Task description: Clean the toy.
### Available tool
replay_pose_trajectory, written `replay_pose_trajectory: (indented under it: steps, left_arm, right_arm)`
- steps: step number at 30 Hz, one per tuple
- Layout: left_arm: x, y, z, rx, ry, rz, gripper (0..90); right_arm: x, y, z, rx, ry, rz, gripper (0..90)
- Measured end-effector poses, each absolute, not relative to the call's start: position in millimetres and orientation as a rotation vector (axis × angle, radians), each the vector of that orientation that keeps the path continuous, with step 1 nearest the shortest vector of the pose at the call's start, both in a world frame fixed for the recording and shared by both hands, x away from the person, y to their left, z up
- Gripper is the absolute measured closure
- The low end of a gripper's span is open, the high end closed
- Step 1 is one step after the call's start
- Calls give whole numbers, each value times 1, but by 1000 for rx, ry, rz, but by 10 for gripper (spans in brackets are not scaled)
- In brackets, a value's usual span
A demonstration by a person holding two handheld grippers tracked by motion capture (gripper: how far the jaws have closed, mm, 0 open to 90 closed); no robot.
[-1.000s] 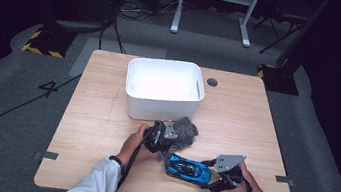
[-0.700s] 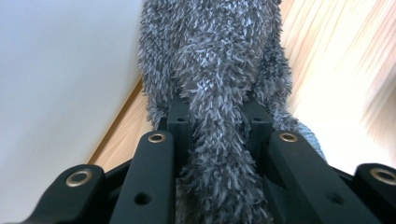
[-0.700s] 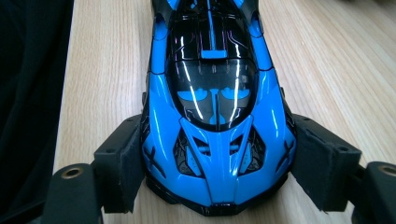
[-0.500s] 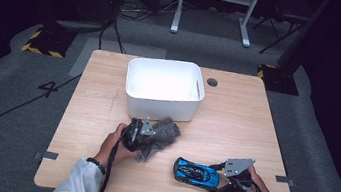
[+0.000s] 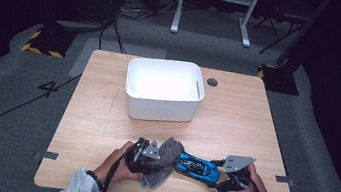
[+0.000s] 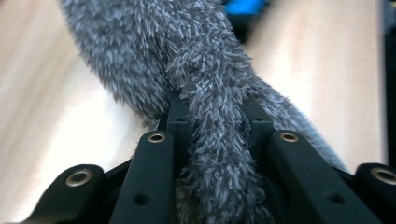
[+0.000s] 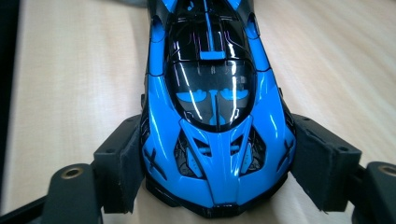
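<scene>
Near the table's front edge, left tool [image 5: 150,155] pinches a grey furry cloth [image 5: 165,162] against the blue toy car [image 5: 197,167], itself clamped by right tool [image 5: 227,177]; wiping appears underway. Beyond, white bin [image 5: 160,109] awaits.

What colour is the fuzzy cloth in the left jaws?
Grey, with paler fibre tips. The fuzzy cloth shows best in the left gripper view.
</scene>
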State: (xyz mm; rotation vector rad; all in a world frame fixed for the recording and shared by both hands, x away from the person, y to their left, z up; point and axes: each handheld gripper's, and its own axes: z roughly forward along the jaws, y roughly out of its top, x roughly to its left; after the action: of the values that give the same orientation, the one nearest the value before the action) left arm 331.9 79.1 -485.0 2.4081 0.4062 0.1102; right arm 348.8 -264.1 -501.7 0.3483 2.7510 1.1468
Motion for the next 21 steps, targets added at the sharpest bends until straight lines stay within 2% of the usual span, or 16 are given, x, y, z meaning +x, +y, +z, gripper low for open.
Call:
replay_pose_trajectory:
  steps: [4,11,21]
  left_arm:
    - [324,79,-485,2419,363,85,716]
    - [333,76,-488,2398,441,122,692]
    - [357,70,-490,2368,591,259,647]
  right_arm:
    - [357,-271,-502,443,2717,1138,258]
    - [359,-274,-503,435,2727,1157,260]
    - [353,-272,-502,357,2777,1167,261]
